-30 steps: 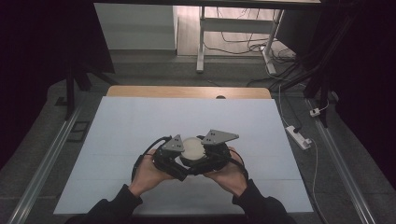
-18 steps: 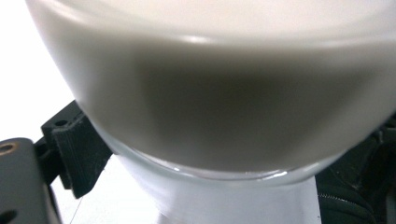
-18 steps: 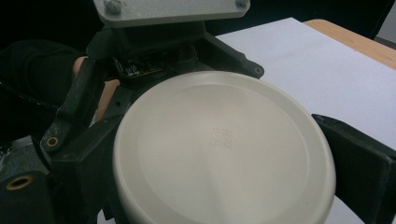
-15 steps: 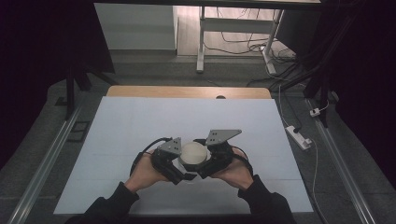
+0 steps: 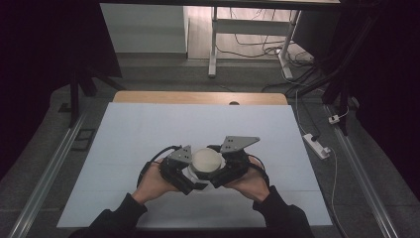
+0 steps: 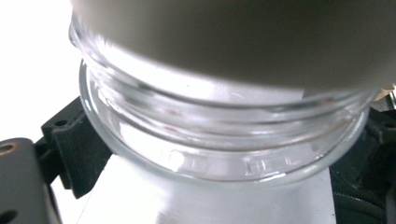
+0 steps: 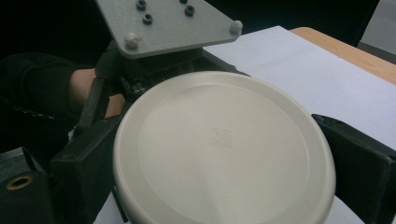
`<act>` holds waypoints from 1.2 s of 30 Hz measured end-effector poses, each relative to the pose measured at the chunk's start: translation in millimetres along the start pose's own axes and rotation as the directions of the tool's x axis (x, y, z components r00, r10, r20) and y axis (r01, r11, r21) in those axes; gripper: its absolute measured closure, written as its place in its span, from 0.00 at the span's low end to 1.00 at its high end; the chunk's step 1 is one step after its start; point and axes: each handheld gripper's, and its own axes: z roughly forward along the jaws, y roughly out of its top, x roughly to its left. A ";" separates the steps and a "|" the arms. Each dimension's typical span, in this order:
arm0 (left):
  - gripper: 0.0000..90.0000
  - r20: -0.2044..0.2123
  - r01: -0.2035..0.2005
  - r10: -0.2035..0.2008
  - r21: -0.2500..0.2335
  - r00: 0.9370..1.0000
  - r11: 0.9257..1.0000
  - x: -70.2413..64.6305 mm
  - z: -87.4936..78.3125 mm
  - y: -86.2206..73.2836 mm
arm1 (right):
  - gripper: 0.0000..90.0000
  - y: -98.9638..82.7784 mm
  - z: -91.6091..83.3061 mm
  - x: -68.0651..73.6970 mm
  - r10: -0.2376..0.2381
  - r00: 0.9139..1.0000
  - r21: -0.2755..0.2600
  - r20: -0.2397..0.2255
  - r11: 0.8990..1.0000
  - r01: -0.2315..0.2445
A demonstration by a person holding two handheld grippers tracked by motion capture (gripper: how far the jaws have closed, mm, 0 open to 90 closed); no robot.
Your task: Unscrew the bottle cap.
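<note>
From the high view, we see a person's two hands bring the left gripper (image 5: 190, 181) and the right gripper (image 5: 221, 176) together near the front edge of the desk (image 5: 148, 129), a glass jar (image 5: 195, 173) with a cream lid (image 5: 207, 159) held between them above the pale sheet.

In the left gripper view, we look along the black jaws at the jar's clear threaded neck (image 6: 219, 135), pressed between them just under the lid (image 6: 243, 37); this gripper is clenched on the glass.

In the right gripper view, we find the round lid (image 7: 224, 149) seated between the two black jaws, one touching each side of its rim, so this gripper grasps the lid. Behind it sit the left gripper's grey plate (image 7: 168, 23) and a dark sleeve (image 7: 32, 98).
</note>
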 end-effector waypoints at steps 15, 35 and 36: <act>0.08 -0.051 0.040 -0.040 0.005 0.998 0.999 9.8 -3.0 -6.6 | 0.08 1.8 -6.7 2.2 0.002 1.000 -0.006 0.024 1.000 -0.002; 0.08 -0.143 0.124 -0.128 -0.038 0.981 0.992 25.3 -13.4 -8.1 | 0.08 -6.7 -21.9 12.9 0.014 0.998 0.000 0.069 1.000 -0.014; 0.08 -0.147 0.124 -0.129 -0.036 0.981 0.992 26.2 -13.7 -7.8 | 0.08 -7.7 -22.3 13.7 0.016 0.997 0.002 0.070 1.000 -0.016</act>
